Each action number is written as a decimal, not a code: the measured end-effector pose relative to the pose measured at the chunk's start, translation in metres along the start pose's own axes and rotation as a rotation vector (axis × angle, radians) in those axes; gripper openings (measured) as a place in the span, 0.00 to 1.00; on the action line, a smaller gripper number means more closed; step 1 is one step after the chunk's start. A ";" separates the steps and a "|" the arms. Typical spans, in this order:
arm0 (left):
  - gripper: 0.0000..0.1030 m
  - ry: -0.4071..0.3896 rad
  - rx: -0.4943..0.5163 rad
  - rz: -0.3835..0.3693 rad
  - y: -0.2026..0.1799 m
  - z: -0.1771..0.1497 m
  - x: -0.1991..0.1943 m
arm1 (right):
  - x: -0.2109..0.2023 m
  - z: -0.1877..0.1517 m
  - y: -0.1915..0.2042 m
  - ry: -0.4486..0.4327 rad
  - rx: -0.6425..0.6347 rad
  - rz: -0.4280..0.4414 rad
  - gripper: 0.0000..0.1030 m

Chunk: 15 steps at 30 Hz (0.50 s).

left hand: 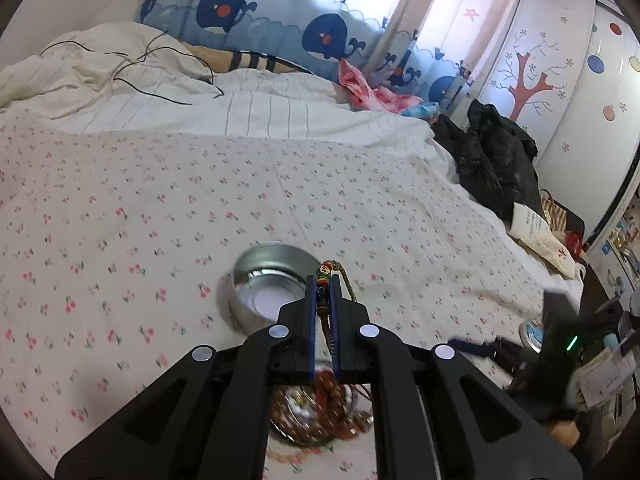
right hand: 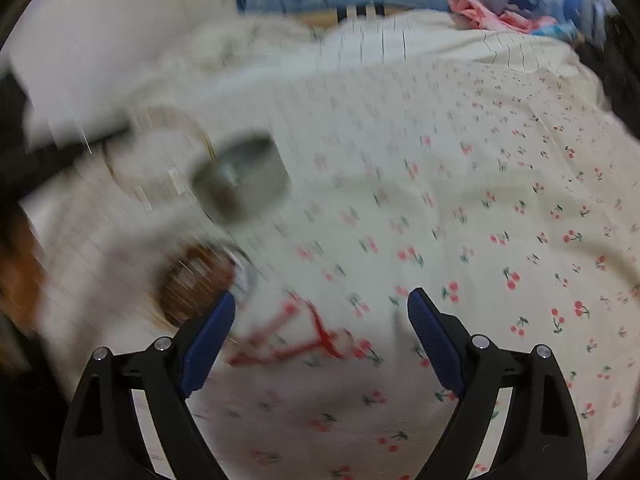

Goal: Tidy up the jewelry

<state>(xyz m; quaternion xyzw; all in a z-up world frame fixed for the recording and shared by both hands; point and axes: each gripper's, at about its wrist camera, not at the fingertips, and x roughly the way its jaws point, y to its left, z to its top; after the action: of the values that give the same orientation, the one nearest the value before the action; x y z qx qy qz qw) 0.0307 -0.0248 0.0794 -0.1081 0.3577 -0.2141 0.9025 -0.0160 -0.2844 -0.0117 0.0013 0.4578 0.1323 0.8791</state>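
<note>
Left gripper (left hand: 324, 280) clamped tight on a braided cord bracelet (left hand: 325, 276), jaws nearly touching, coloured beads poking out just past the tips and a loop of cord trailing off to the right side. Hanging above the cherry-print bedsheet (left hand: 160, 208), just in front of a round metal tin (left hand: 272, 280) standing open and apparently empty. Directly below the left gripper, a second dish heaped with brown bead strands (left hand: 320, 412), seemingly the supply pile.

Over on the right: right gripper (right hand: 320, 312) spread wide, blue pads (right hand: 208, 344) well apart, nothing between them. Heavy blur across that view. A red cord piece (right hand: 316, 340) lying on the sheet just ahead of the open fingers, the brown beads off to the left of the left pad, the metal tin further up and left.

Step in hand, by the look of it: carrying the bracelet across to the empty tin for sorting. Next move likely calls for bringing the tips over the tin's mouth, lowering, then easing the jaws apart so the whole cord drops inside rather than draping over the rim. Trailing loop worth watching. Right side seemingly lining up on the red piece.
</note>
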 end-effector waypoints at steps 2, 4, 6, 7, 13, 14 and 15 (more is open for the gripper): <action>0.05 -0.003 -0.006 0.000 0.004 0.006 0.005 | 0.015 -0.005 0.014 0.067 -0.097 -0.042 0.25; 0.05 -0.002 -0.014 -0.003 0.009 0.011 0.012 | 0.016 -0.007 0.014 0.069 -0.093 -0.021 0.05; 0.05 0.003 -0.024 -0.009 0.013 0.014 0.019 | 0.002 -0.003 0.010 -0.006 -0.064 0.005 0.05; 0.05 0.005 -0.030 -0.009 0.015 0.015 0.024 | -0.005 0.000 0.005 -0.042 -0.035 0.021 0.05; 0.05 0.026 -0.065 -0.009 0.027 0.019 0.051 | -0.048 0.011 -0.016 -0.287 0.102 0.149 0.05; 0.05 0.033 -0.068 -0.007 0.029 0.018 0.056 | -0.054 0.012 -0.017 -0.322 0.112 0.167 0.05; 0.05 0.039 -0.067 -0.001 0.030 0.017 0.060 | -0.057 0.016 -0.017 -0.341 0.117 0.175 0.05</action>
<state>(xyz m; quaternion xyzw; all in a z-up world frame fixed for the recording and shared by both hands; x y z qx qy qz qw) 0.0914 -0.0254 0.0455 -0.1343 0.3820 -0.2044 0.8912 -0.0301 -0.3120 0.0416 0.1144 0.3074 0.1791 0.9276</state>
